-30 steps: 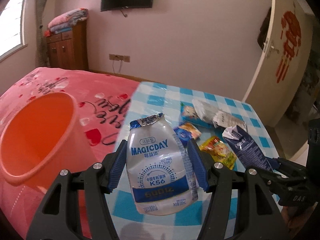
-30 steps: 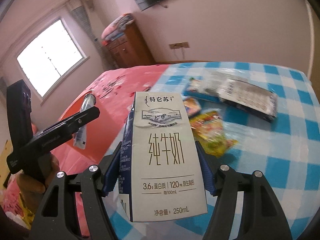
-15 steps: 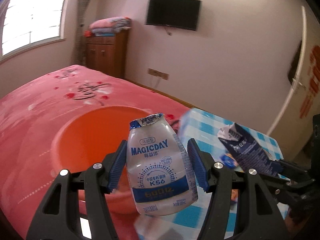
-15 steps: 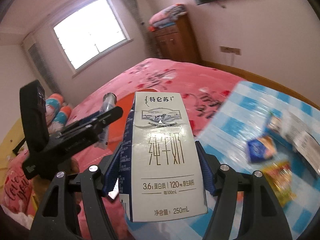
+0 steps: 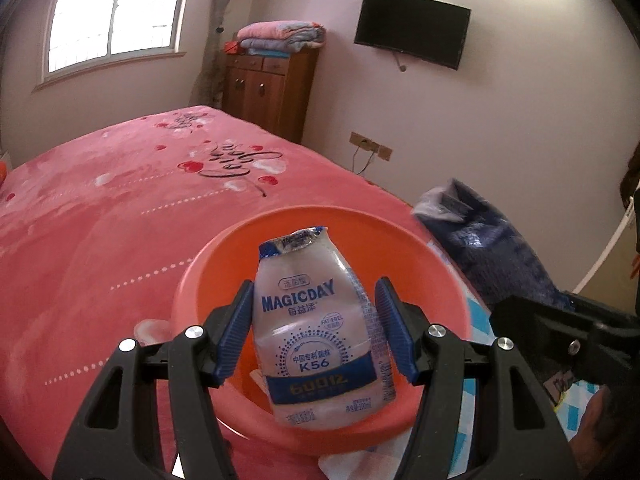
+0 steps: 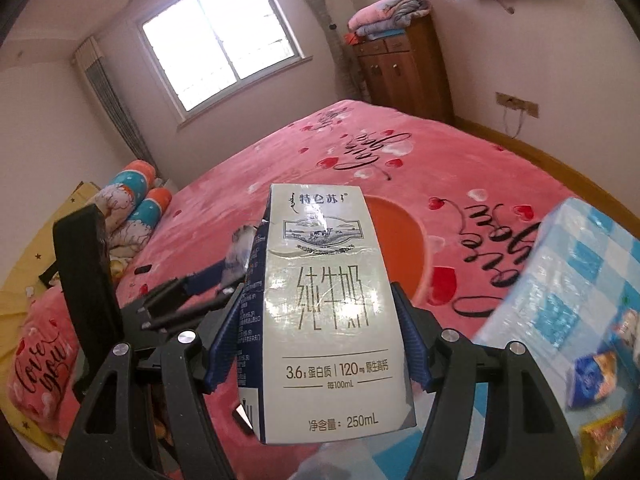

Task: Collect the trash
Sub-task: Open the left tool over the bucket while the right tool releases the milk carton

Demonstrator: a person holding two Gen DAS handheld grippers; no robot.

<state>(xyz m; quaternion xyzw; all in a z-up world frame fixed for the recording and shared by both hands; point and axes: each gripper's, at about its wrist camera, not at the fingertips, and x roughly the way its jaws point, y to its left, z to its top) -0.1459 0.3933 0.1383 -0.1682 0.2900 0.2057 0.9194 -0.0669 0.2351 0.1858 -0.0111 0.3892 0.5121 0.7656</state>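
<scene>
Big bed with a pink blanket [image 5: 100, 248], hearts and cursive script printed all over it. An orange plastic basin [image 5: 224, 264] sits right on the blanket near the foot. Up at the head end there's a rolled pillow [image 6: 138, 200] in orange, teal and white, plus a pink cushion [image 6: 38, 364] with script lettering. Next to the bed, a blue-and-white checked tablecloth [image 6: 576, 264] has 2 snack wrappers [image 6: 596, 376] lying on it.
</scene>
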